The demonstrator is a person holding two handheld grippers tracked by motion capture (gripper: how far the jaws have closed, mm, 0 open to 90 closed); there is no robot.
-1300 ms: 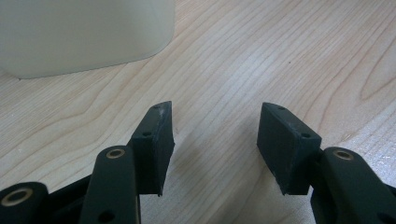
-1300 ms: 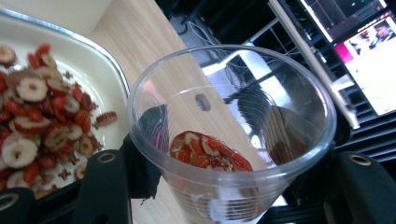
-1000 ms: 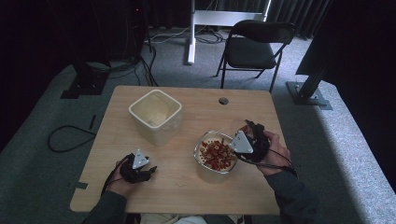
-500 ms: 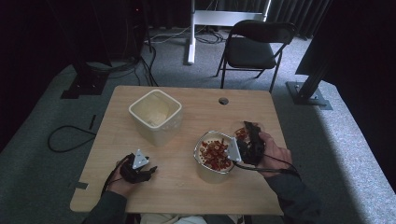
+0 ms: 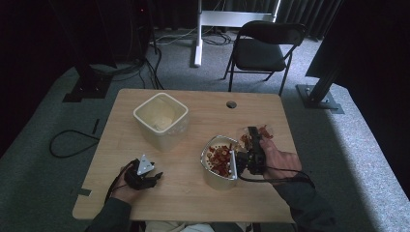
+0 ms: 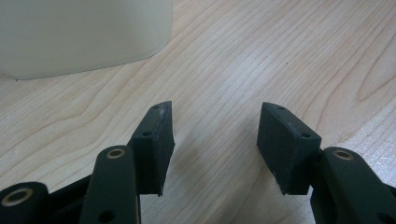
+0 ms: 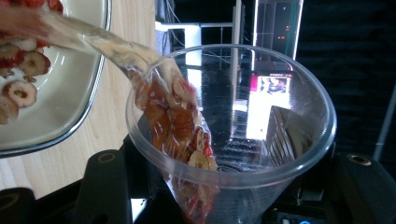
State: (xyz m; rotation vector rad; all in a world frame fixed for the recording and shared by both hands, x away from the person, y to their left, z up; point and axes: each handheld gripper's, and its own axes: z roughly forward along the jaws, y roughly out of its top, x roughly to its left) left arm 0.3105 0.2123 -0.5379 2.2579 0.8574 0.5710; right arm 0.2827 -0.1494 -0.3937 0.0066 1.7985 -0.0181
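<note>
While right claw [image 5: 252,140] clamps clear cup [image 7: 243,135] w/ fruit slices over bowl [image 5: 212,176], left claw [image 6: 215,140] rests apart nr tub [image 5: 159,118].

Dim, dark-edged high view; gripper views bright, with glare reflections.

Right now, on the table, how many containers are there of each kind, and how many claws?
Cream square tub: 1
Cream bowl holding red dried slices: 1
Clear plastic cup, tipped, held in the right claw: 1
Claws, counting the open left claw: 2
Total: 5
</note>
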